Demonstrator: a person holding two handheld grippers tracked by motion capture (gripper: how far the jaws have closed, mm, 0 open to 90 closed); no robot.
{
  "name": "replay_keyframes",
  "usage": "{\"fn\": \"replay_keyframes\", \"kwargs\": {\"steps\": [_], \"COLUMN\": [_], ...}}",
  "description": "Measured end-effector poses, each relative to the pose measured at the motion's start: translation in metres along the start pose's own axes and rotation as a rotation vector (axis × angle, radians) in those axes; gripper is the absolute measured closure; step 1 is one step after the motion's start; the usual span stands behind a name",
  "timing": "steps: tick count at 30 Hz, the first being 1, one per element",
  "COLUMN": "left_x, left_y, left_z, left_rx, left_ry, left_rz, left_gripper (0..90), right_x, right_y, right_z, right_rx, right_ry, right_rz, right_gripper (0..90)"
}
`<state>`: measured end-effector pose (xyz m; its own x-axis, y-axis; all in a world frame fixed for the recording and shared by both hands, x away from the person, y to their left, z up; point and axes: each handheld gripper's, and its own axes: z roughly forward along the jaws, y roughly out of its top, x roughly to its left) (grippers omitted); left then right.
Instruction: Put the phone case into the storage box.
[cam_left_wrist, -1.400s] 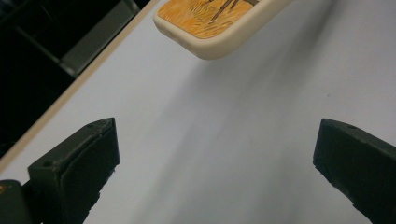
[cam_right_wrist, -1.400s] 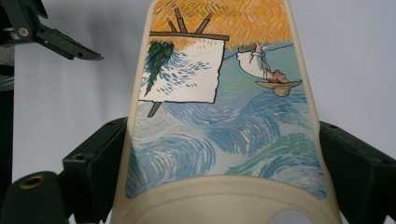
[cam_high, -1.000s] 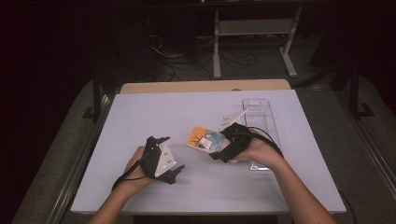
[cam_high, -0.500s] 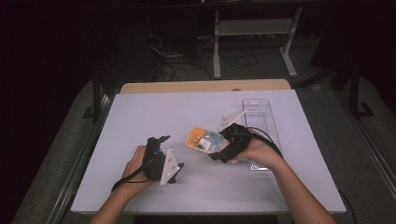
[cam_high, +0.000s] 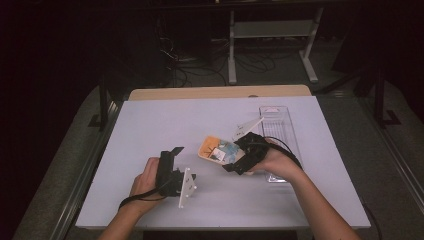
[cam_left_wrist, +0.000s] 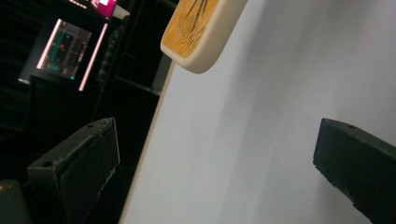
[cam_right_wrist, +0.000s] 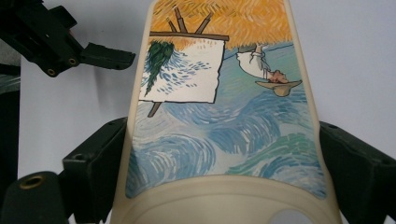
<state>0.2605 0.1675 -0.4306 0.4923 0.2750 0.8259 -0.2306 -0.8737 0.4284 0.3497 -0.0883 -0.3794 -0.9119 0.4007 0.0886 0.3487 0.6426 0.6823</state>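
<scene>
A cream-rimmed phone case (cam_right_wrist: 224, 116) painted with blue waves, an orange sky and an easel sits between the jaws of my right gripper (cam_right_wrist: 224, 186), which press on its two long edges. From above, the phone case (cam_high: 216, 148) hangs just over the table's middle, with the right gripper (cam_high: 235, 159) shut on its near end. My left gripper (cam_high: 181, 165) is held low at the front left, jaws wide apart with nothing between them. In the left gripper view one orange corner of the case (cam_left_wrist: 201, 32) shows beyond the left gripper (cam_left_wrist: 215, 163).
A clear plastic tray (cam_high: 280, 125) lies on the white table (cam_high: 165, 120) to the right, just behind the right hand. The left gripper (cam_right_wrist: 70, 51) shows at the top left of the right gripper view. Dark floor, cables and a stand lie beyond the far edge.
The left gripper has turned a little in the hand and stayed near the same spot. The right gripper holds the case almost where it was.
</scene>
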Motion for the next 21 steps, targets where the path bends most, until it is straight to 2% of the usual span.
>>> {"fn": "replay_keyframes", "kwargs": {"steps": [1,3,5,11,15,21], "left_x": [-0.001,-0.003,-0.004,-0.007,-0.01,-0.013], "left_y": [0.001,0.002,0.003,0.005,0.006,0.009], "left_z": [0.001,0.001,0.002,0.004,0.005,0.006], "left_rx": [0.001,0.019,0.022,0.014,0.023,0.019], "left_ry": [0.001,0.028,0.043,0.08,0.106,0.12], "left_rz": [0.016,0.052,0.071,0.098,0.134,0.163], "left_gripper": [0.0,0.0,0.0,0.0,0.0,0.0], "right_x": [0.0,0.0,0.001,0.001,0.002,0.004], "right_y": [0.0,0.0,0.0,0.0,0.001,0.001], "right_z": [0.0,0.001,0.002,0.005,0.007,0.01], "right_rx": [-0.001,0.001,0.005,0.01,0.015,0.015], "right_ry": [-0.005,-0.007,-0.007,-0.009,-0.005,0.003], "right_rz": [-0.004,0.004,0.008,0.012,0.009,0.009], "right_gripper": [10.2,10.2,10.2,10.2,10.2,10.1]}}
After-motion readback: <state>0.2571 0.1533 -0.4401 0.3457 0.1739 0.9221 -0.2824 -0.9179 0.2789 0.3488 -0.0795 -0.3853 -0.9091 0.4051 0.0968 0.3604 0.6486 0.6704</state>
